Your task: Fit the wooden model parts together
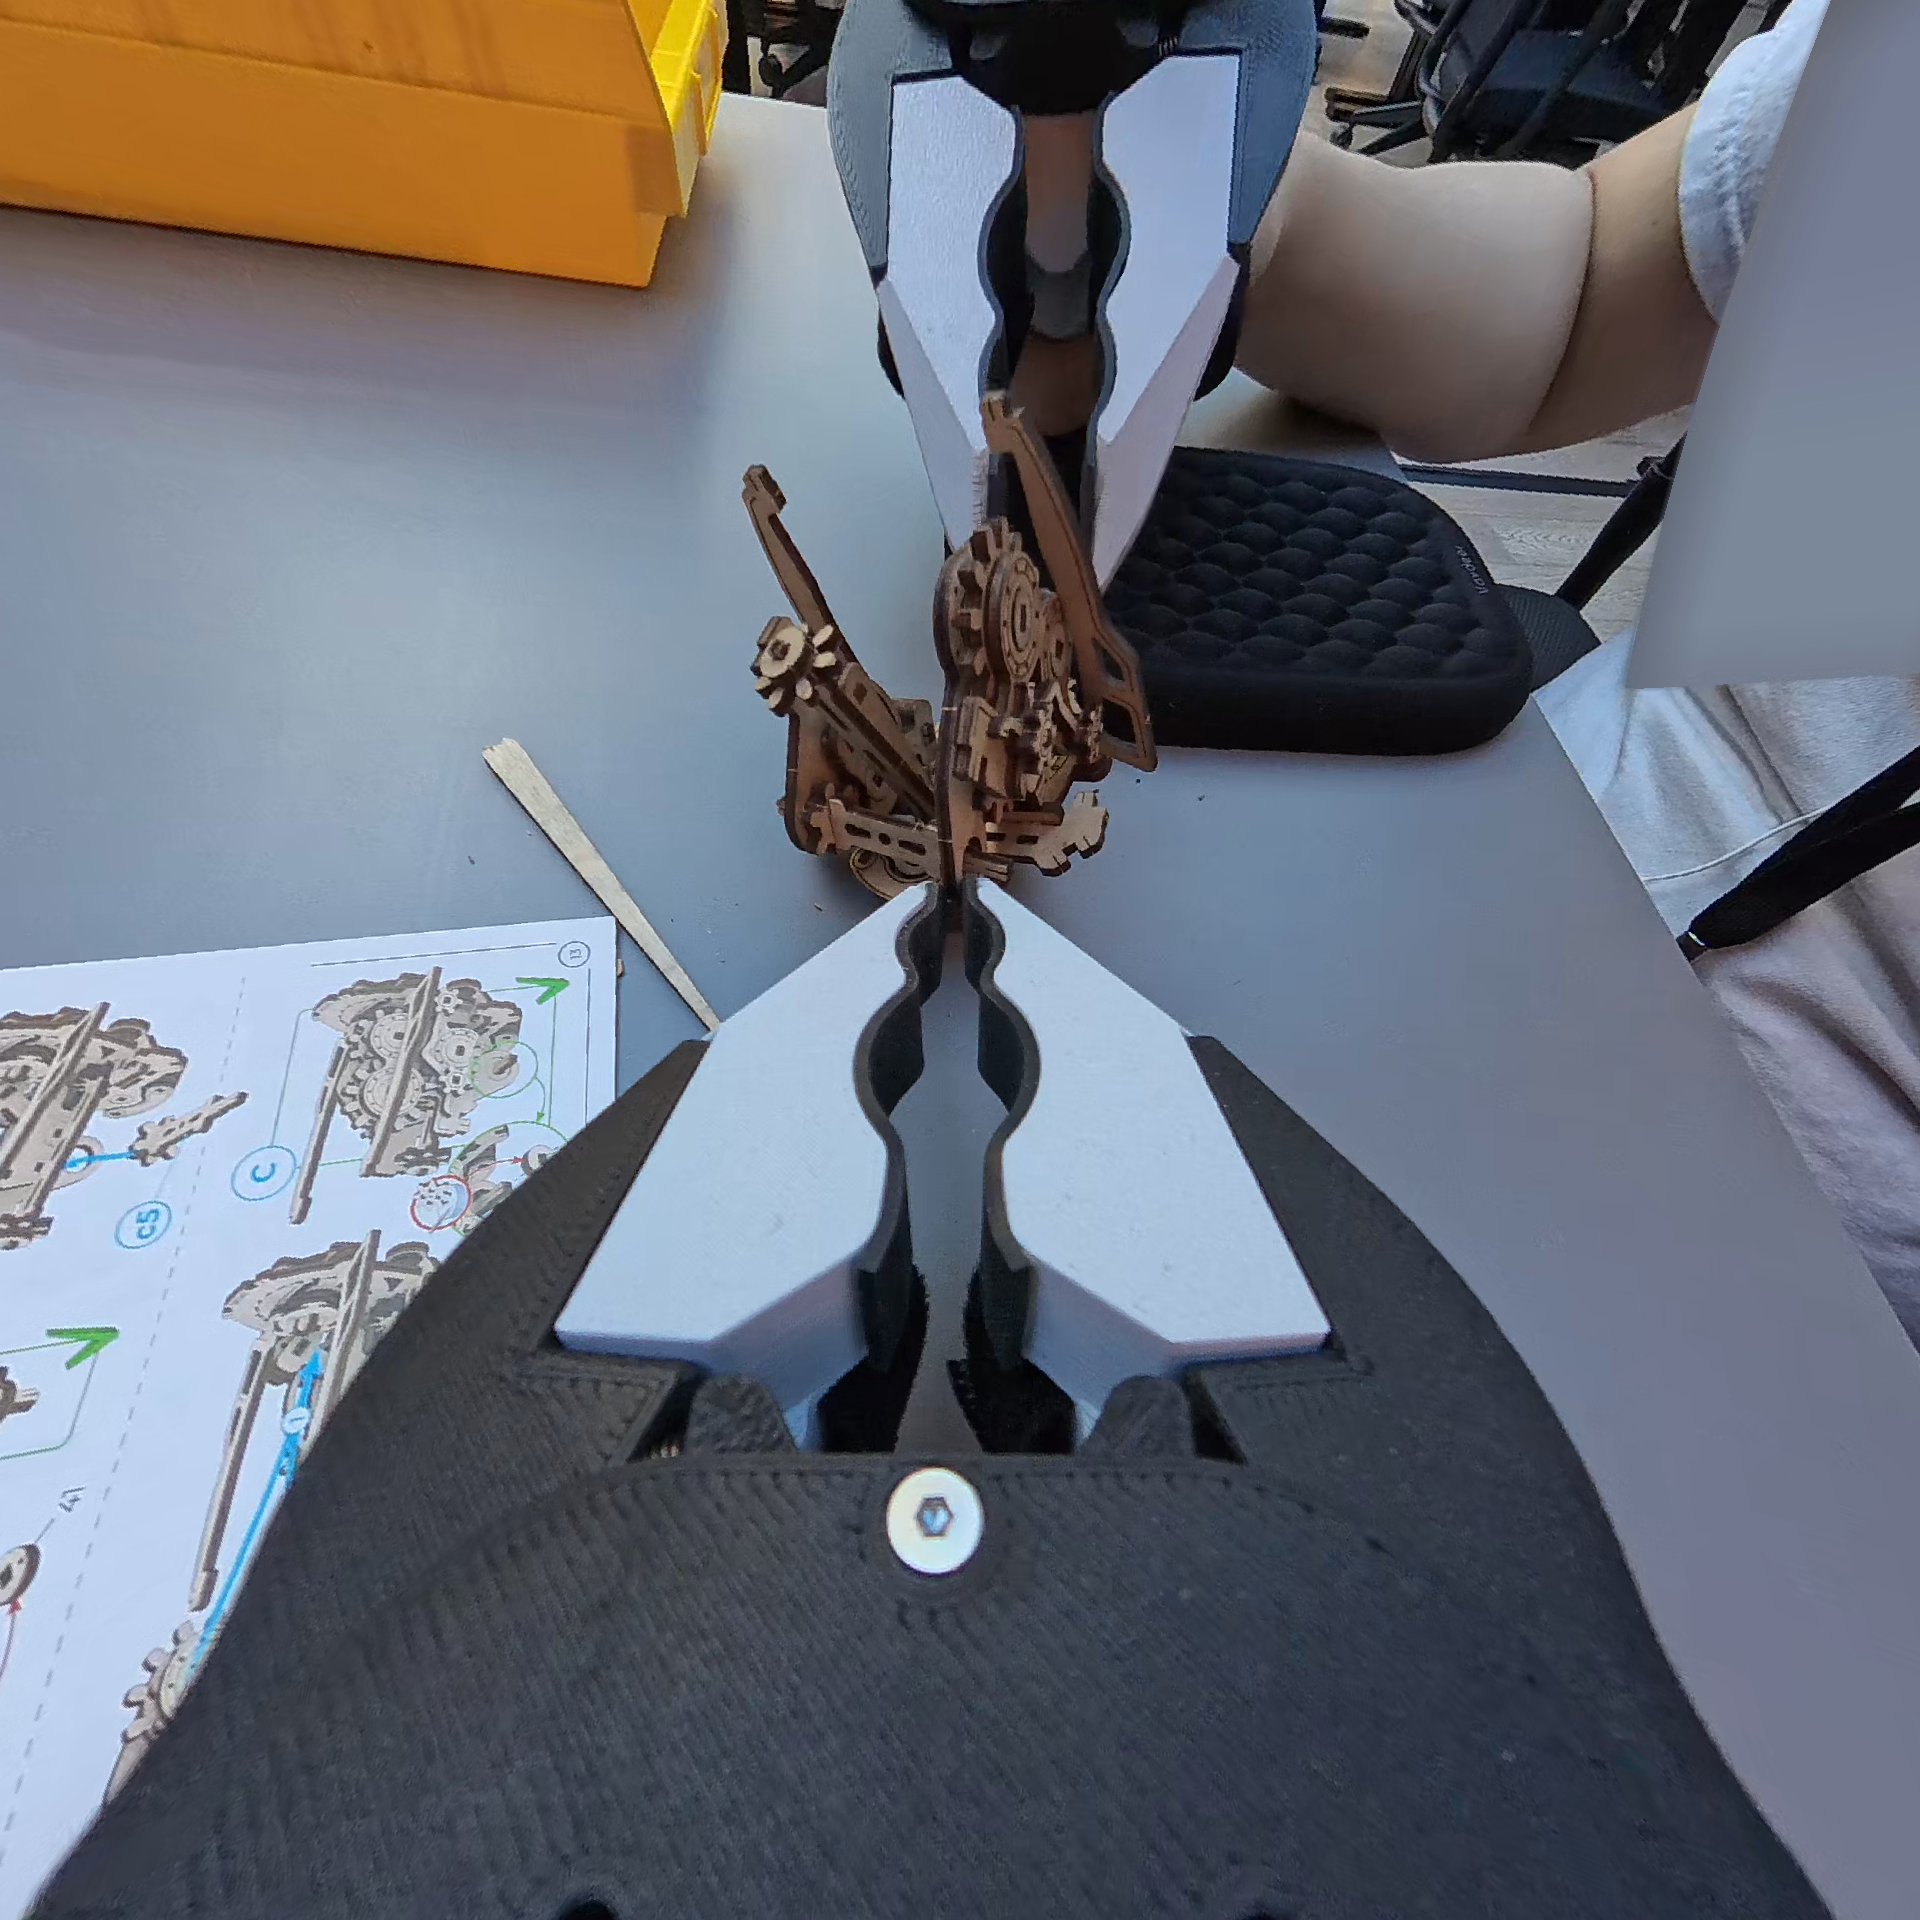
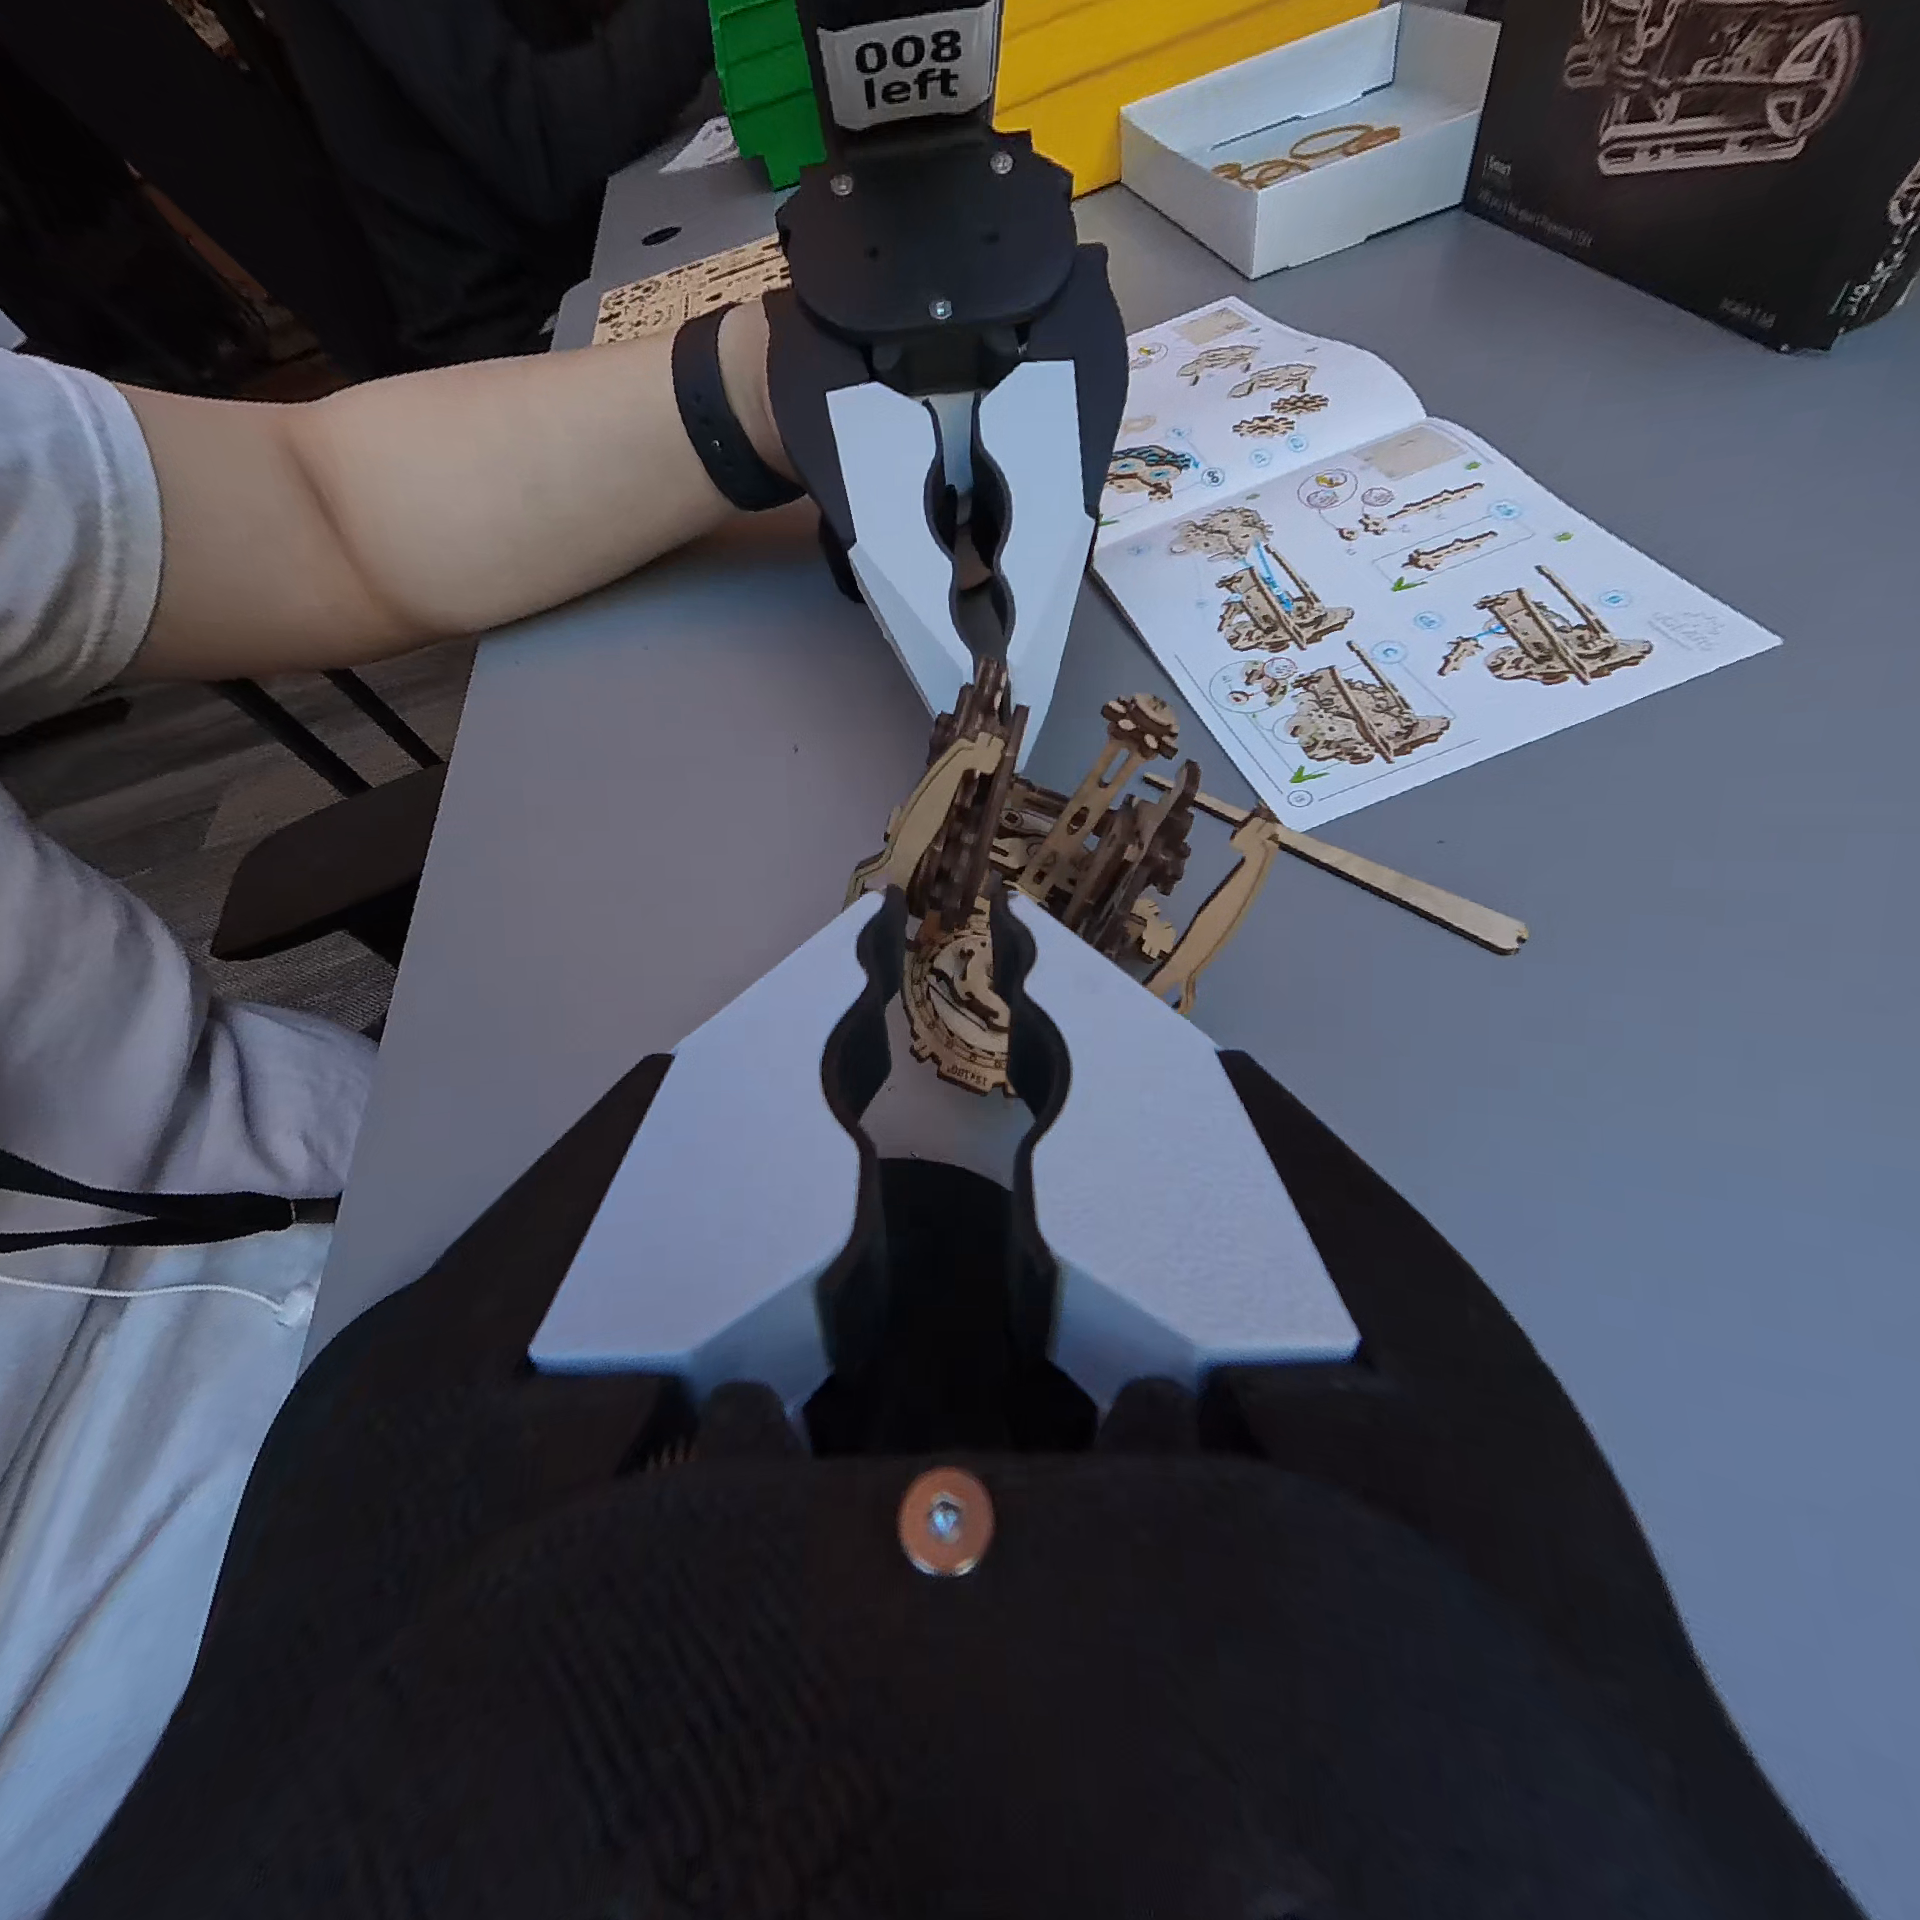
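Observation:
A part-built wooden model point(image 1: 966, 717) with gears and levers is held just above the grey table point(image 1: 312, 582) between both grippers. My left gripper point(image 1: 948, 899) is shut on a thin plate at the model's near edge. In the right wrist view it point(image 2: 995, 686) comes in from the far side. My right gripper point(image 2: 948, 925) is shut on the gear end of the model point(image 2: 1049, 842), with a round geared disc between its jaws. In the left wrist view it point(image 1: 1039, 520) grips the model from the far side, beside a long lever.
A loose wooden stick point(image 1: 592, 873) lies by the open instruction booklet point(image 1: 260, 1195). A yellow bin point(image 1: 343, 114) stands at the back. In the right wrist view a white box point(image 2: 1309, 156), a black box point(image 2: 1704, 156), a green bin point(image 2: 764, 83) and a parts sheet point(image 2: 686, 291) line the far side. The table edge runs beside a person's arm point(image 2: 416, 499). Spacing between my two grippers at the tips: around 6 cm. About 8 cm separates my left fingertips from the loose wooden stick point(image 1: 592, 873). The right camera catches it too, in the right wrist view point(image 2: 1328, 846).

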### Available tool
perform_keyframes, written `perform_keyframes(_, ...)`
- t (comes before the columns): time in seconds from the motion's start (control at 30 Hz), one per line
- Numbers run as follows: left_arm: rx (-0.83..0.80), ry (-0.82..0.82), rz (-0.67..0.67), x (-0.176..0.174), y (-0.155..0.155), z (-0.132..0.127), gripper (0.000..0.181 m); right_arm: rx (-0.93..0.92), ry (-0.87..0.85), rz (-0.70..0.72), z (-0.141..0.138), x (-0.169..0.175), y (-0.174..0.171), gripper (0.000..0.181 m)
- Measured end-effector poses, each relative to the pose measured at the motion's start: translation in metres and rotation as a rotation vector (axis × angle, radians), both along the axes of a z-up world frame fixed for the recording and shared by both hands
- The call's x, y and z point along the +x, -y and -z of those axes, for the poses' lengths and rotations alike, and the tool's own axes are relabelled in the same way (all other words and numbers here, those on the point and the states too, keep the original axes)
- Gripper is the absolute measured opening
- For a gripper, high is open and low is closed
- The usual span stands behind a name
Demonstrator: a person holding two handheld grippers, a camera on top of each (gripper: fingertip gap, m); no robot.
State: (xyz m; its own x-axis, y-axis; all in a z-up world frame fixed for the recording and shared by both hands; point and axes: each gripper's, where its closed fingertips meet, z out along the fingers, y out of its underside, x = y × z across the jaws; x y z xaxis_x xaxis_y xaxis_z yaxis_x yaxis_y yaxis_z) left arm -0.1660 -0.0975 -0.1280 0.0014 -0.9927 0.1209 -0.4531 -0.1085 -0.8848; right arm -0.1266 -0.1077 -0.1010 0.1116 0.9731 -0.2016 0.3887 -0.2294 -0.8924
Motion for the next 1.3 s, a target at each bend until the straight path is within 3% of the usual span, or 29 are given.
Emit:
perform_keyframes(0.17,0.001,0.0,0.0,0.0,0.0,0.0,0.001,-0.02,-0.04,0.01,-0.008,0.004,-0.006,0.01)
perform_keyframes(0.57,-0.011,0.008,-0.012,0.0,-0.002,-0.001,0.001,-0.167,-0.046,-0.009,0.002,0.0,-0.007,0.004)
perform_keyframes(1.3,-0.046,0.008,-0.098,-0.001,-0.011,0.0,0.001,-0.169,0.024,0.043,0.006,-0.001,-0.013,0.004)
